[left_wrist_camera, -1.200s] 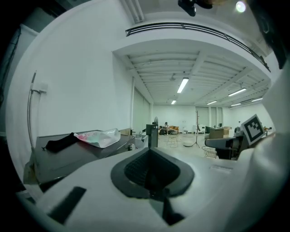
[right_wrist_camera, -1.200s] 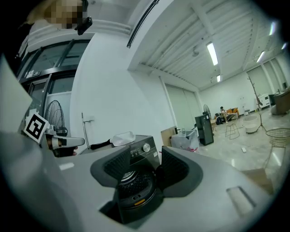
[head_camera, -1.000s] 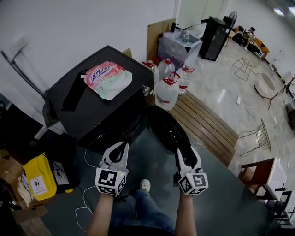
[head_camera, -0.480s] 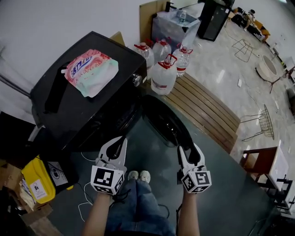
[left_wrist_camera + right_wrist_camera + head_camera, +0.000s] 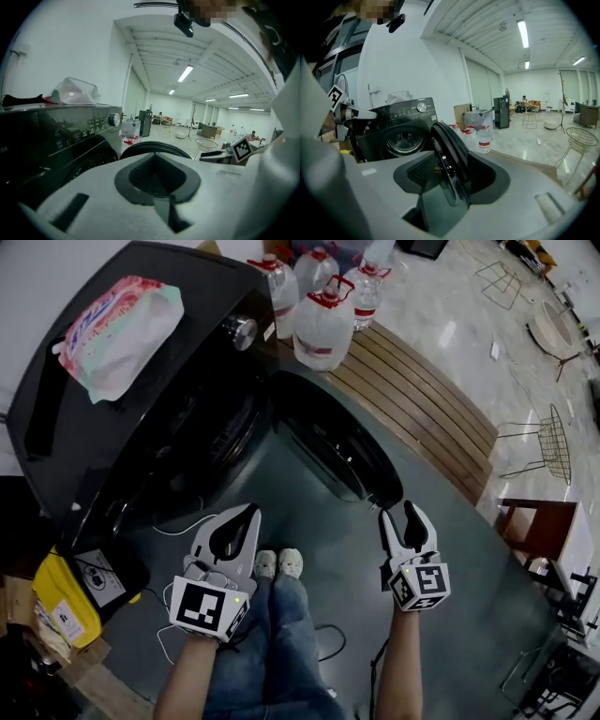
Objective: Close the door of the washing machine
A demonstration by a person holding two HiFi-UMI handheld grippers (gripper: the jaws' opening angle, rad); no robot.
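The washing machine is a black front-loader at the upper left of the head view; its control panel carries small white symbols, visible in the left gripper view but too small to read; a round dial sits at the panel's right end. The door stands open, swung out to the right of the drum opening, its free edge toward the person. A slatted wooden platform lies beyond the door; clear water bottles with red caps and red labels stand at its far end (label text unreadable). A pink-and-green pouch lies flat on the machine's top; its printed characters cannot be made out. A yellow container with a white label stands on the floor at the lower left.

Both forearms reach forward from the bottom edge, on either side of the person's shoes. The left gripper points at the machine's lower front; its jaws are together with nothing between them. The right gripper points at the door's free edge; its jaws are apart, and the edge-on door lines up with the gap; contact cannot be confirmed. Each gripper carries a black-and-white square marker.
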